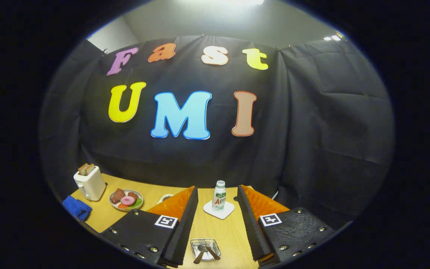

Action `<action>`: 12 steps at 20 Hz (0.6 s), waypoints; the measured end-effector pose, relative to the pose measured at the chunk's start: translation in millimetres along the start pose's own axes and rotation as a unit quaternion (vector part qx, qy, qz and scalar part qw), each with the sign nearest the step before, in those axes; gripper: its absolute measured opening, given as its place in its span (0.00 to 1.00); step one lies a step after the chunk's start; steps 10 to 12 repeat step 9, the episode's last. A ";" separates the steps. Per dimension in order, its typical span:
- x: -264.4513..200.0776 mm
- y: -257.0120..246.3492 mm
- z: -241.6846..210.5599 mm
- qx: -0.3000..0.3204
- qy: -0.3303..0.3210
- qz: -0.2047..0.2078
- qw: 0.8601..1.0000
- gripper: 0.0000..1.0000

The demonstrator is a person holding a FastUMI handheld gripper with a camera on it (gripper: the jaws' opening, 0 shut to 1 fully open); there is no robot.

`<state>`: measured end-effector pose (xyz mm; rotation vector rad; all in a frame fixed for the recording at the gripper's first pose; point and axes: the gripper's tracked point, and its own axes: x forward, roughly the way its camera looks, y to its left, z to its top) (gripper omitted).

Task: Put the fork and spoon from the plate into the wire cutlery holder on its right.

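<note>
A small square glass plate lies on the wooden table, low between my two fingers, near their bases. Two utensils with dark brown handles lie crossed in it, one pointing left and one pointing right. I cannot tell which is the fork and which the spoon. My gripper is open, held above the table, with nothing between its fingers. The fingertips reach well beyond the plate.
A small bottle stands on a white coaster just ahead of the fingertips. To the left are a white toaster with bread, a plate of food and a blue cloth. The black cloth wall closes the back.
</note>
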<state>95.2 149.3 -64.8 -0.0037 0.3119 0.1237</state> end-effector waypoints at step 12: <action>0.3 4.6 46.2 -0.003 -0.055 0.006 0.998 0.65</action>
